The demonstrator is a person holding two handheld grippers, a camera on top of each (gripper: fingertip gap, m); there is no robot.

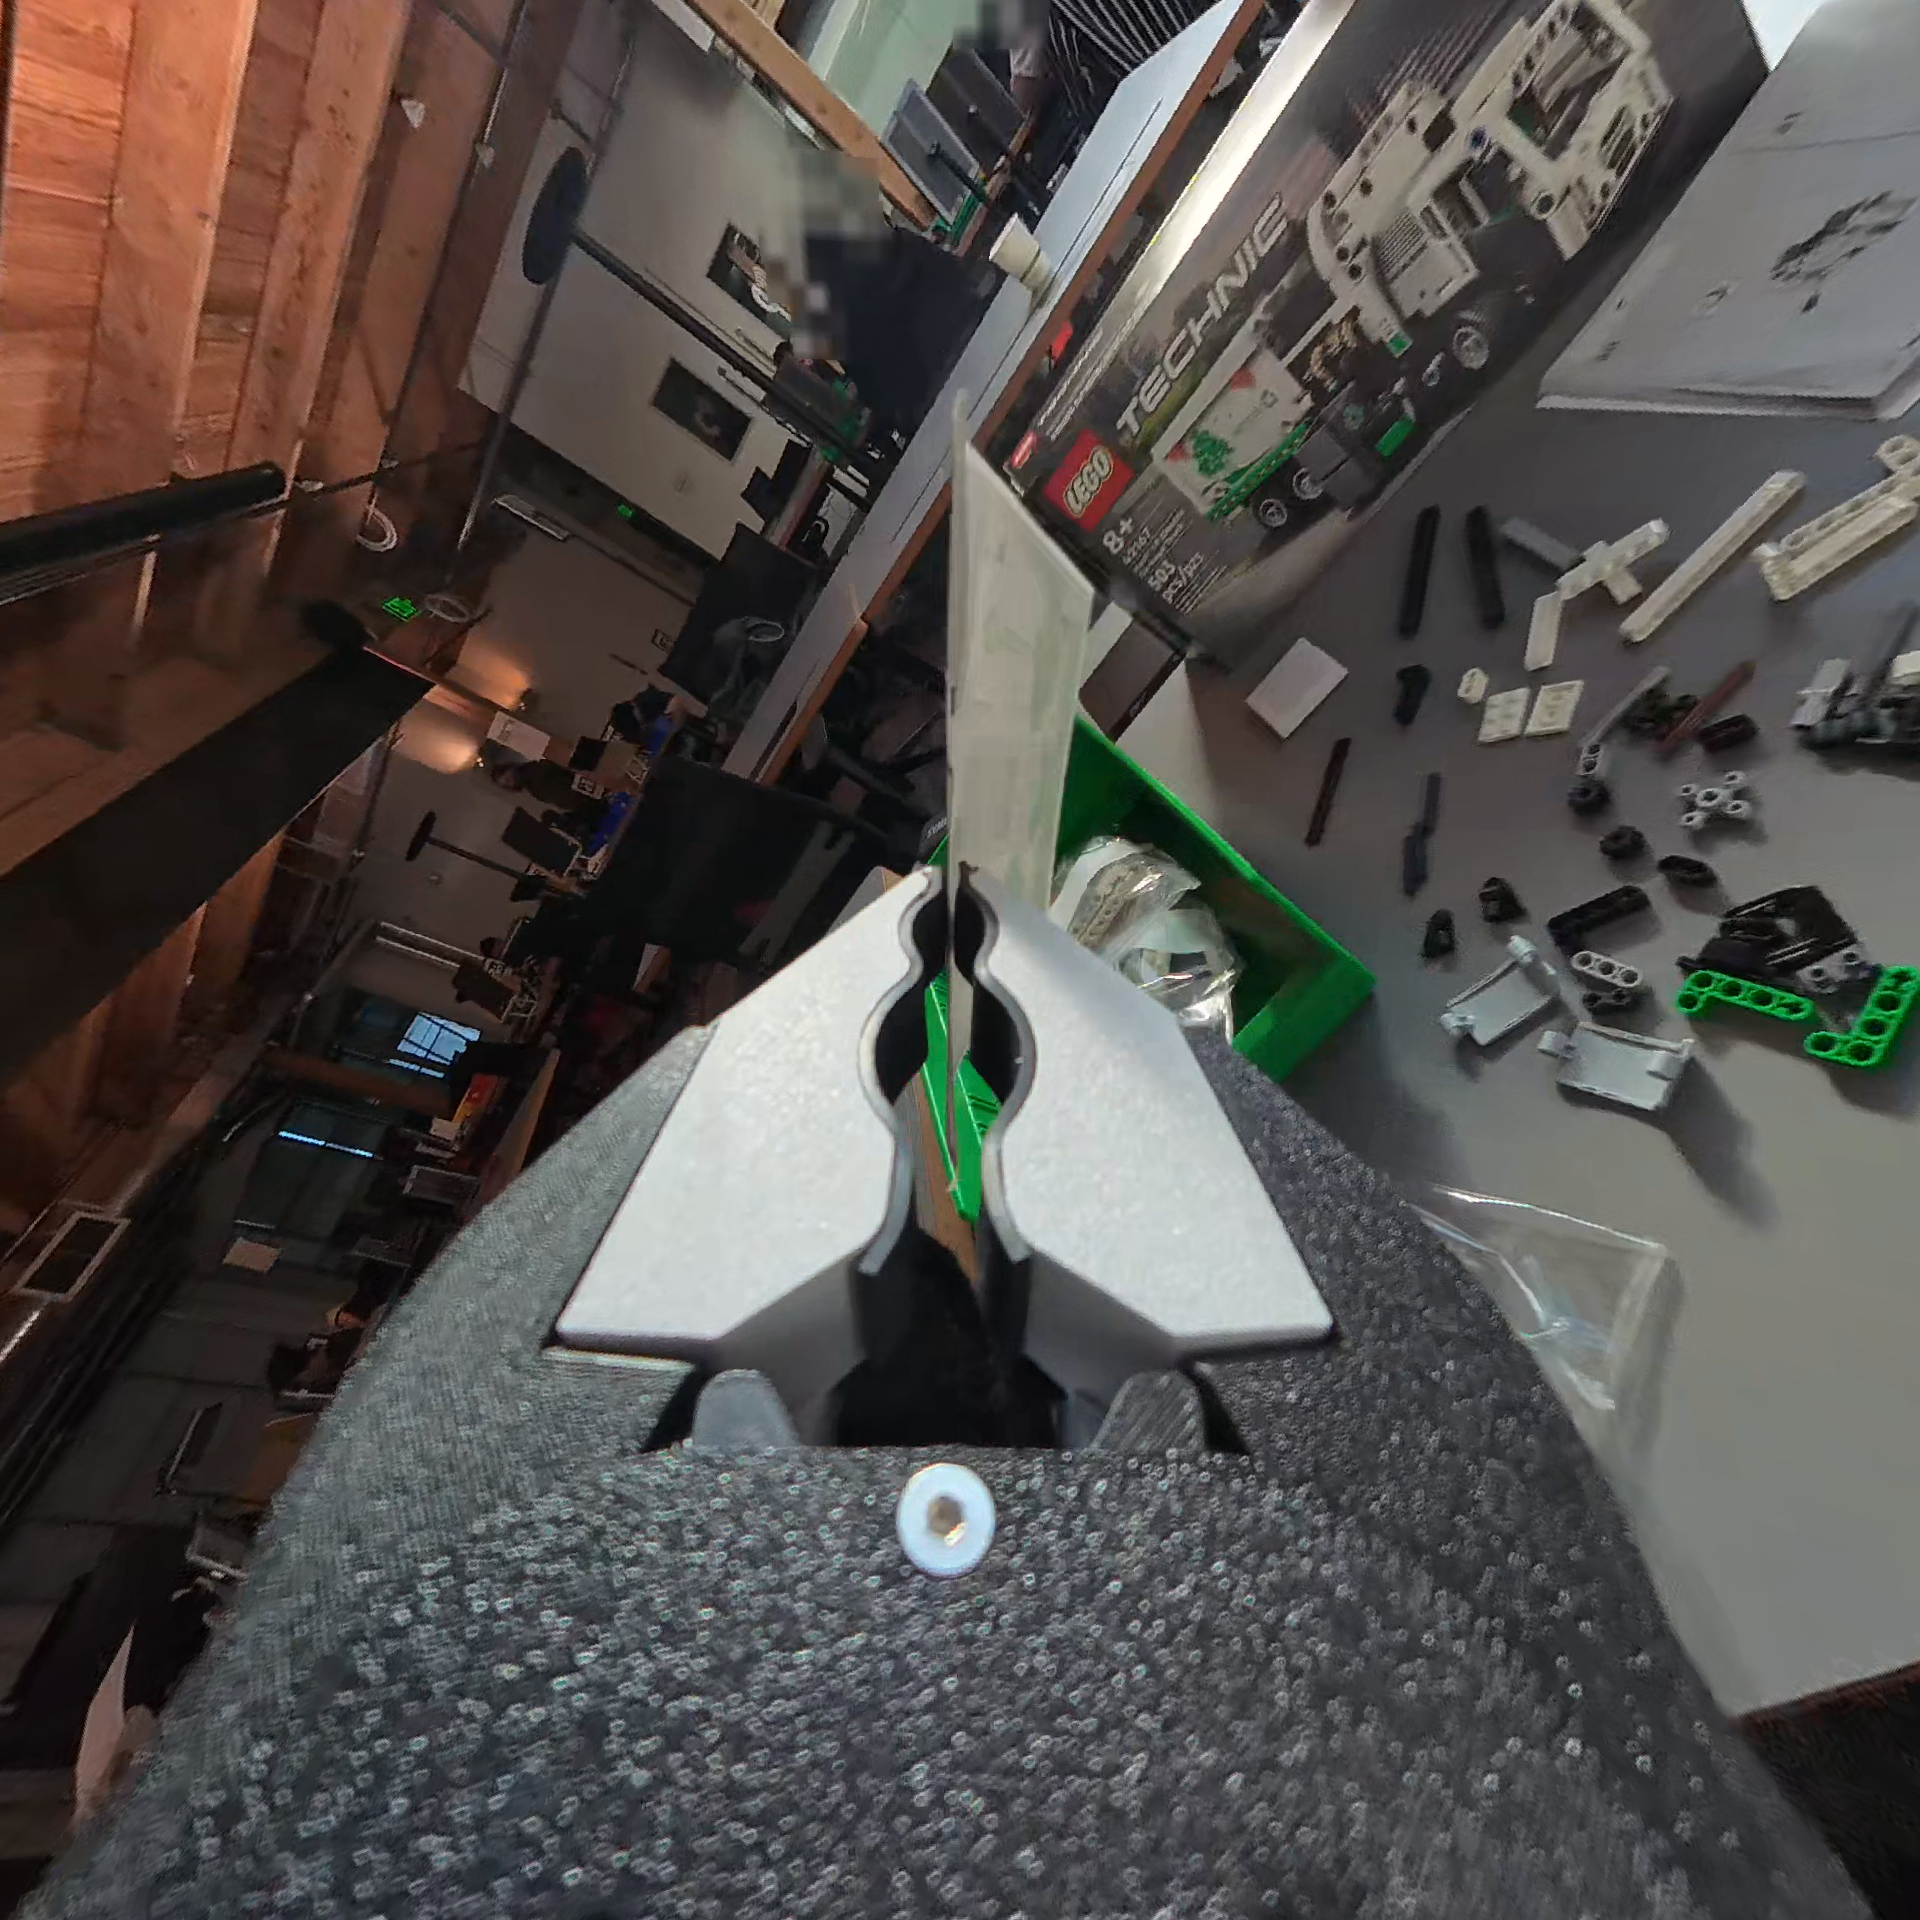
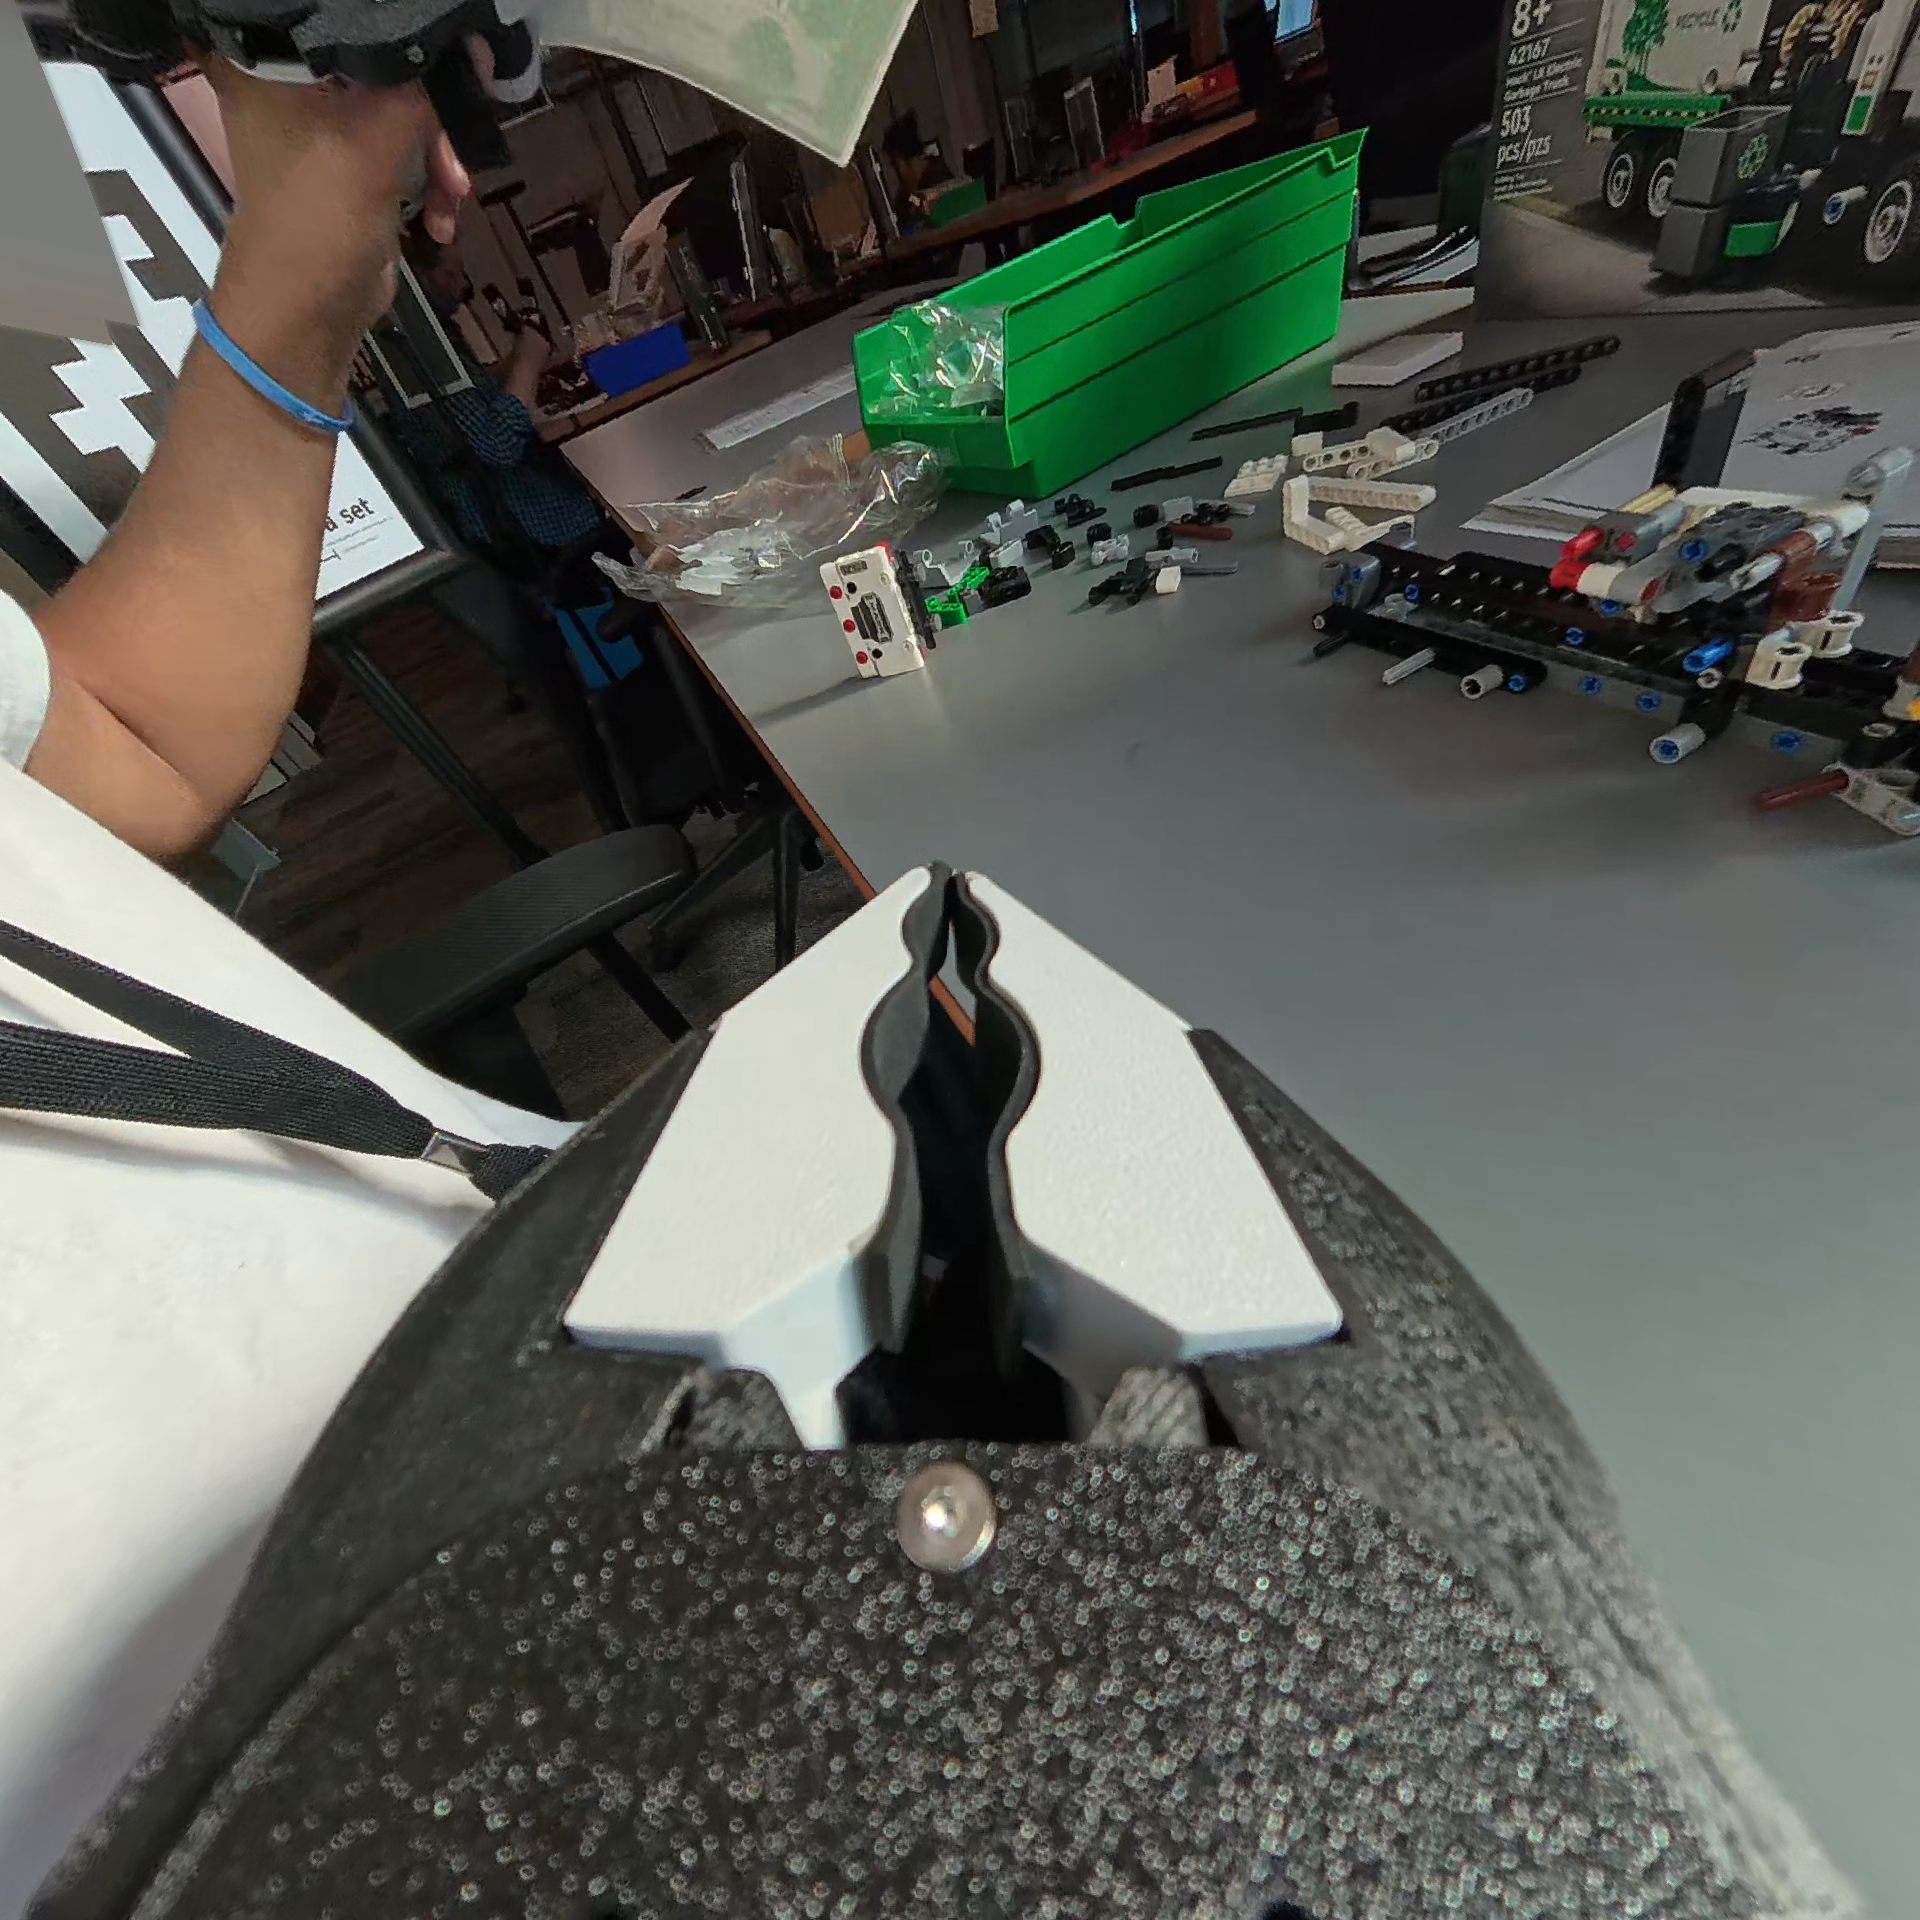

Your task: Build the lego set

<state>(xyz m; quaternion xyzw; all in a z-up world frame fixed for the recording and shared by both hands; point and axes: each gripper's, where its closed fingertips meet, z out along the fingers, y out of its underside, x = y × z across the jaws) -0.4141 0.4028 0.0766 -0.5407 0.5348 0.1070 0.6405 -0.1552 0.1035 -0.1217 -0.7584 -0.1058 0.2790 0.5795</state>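
Pinching a thin pale sheet edge-on, your left gripper is raised beyond the table's left edge, its fingertips closed on the sheet's lower edge above the green bin of clear bags. Your right gripper hovers at the near edge of the grey table, jaws closed on nothing. Loose building pieces lie beside the bin, with a half-built black chassis far right.
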